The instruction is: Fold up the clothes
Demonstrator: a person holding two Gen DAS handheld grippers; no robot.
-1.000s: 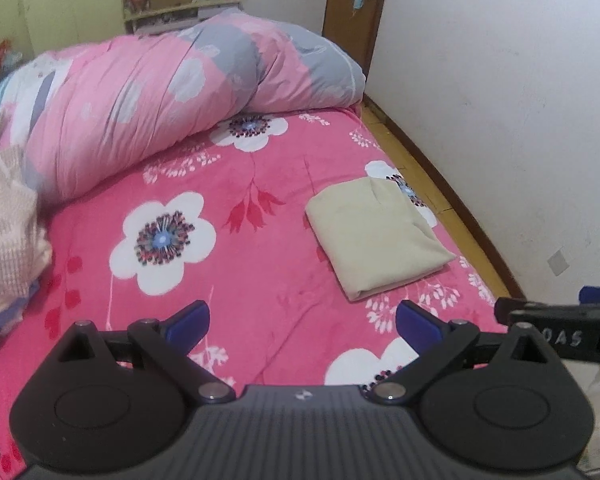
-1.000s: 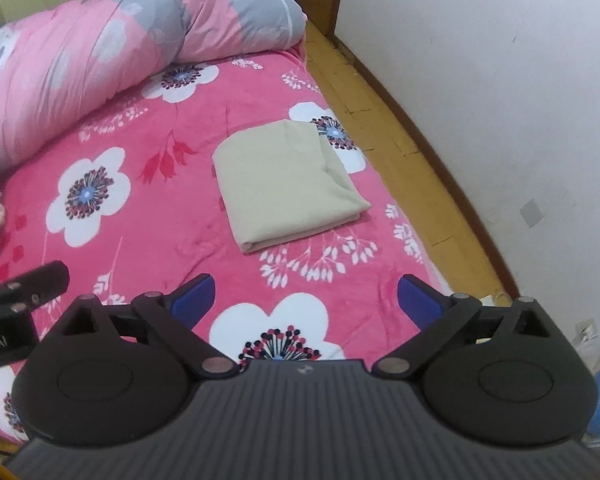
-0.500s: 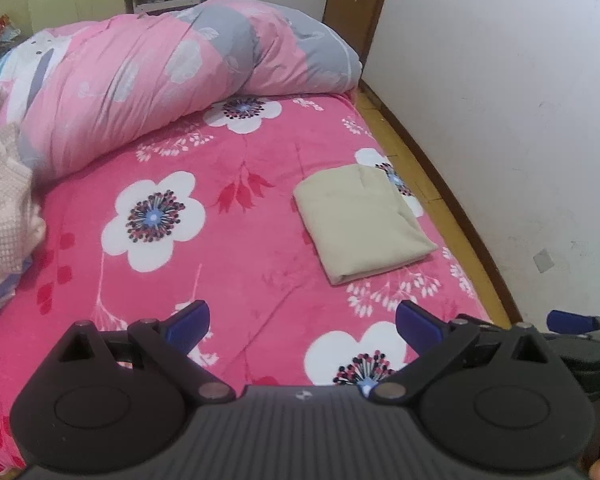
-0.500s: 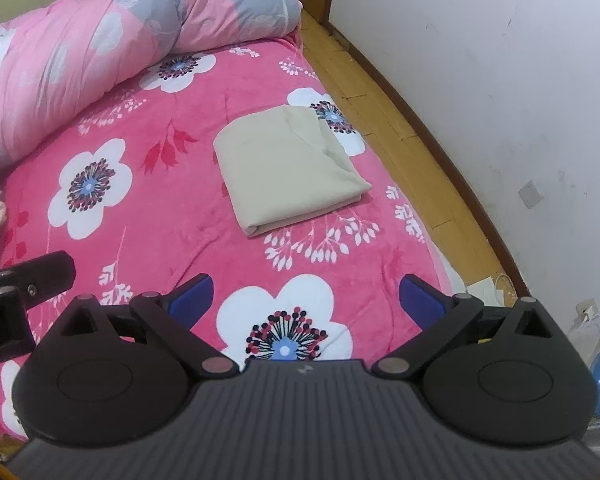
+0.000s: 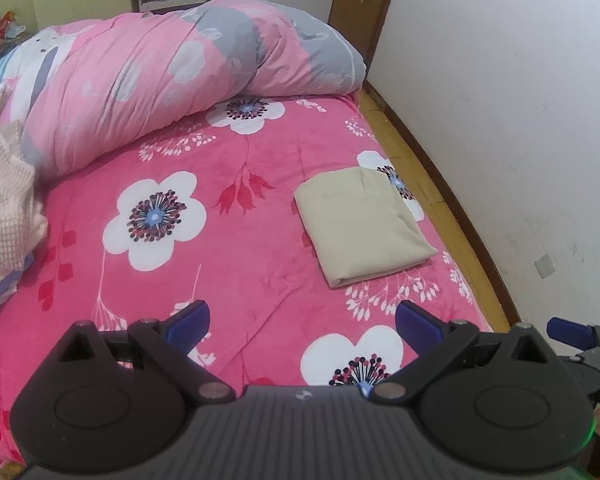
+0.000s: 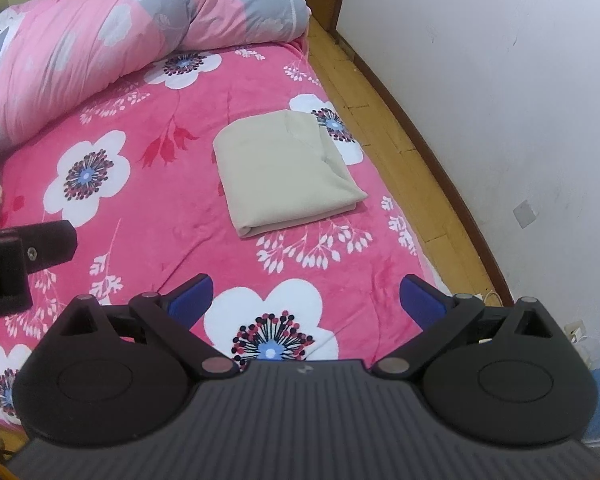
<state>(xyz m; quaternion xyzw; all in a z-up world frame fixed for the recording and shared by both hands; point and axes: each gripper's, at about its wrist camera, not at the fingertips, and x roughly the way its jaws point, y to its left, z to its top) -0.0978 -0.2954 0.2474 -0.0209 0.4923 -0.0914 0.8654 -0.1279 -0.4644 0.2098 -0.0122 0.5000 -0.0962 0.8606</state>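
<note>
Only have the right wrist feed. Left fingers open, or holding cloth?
Observer: Open. The left gripper has its fingers spread with nothing between them, above the pink bedspread.
Operator: Anything left to fold? I only make out the folded beige piece.
Observer: Yes. A checked garment lies heaped and unfolded at the bed's left edge, next to the quilt.
Operator: Is the left gripper lined up on the beige piece?
Observer: No. The folded beige cloth lies ahead of it and off to the right, flat on the bedspread, with neither finger touching it.
</note>
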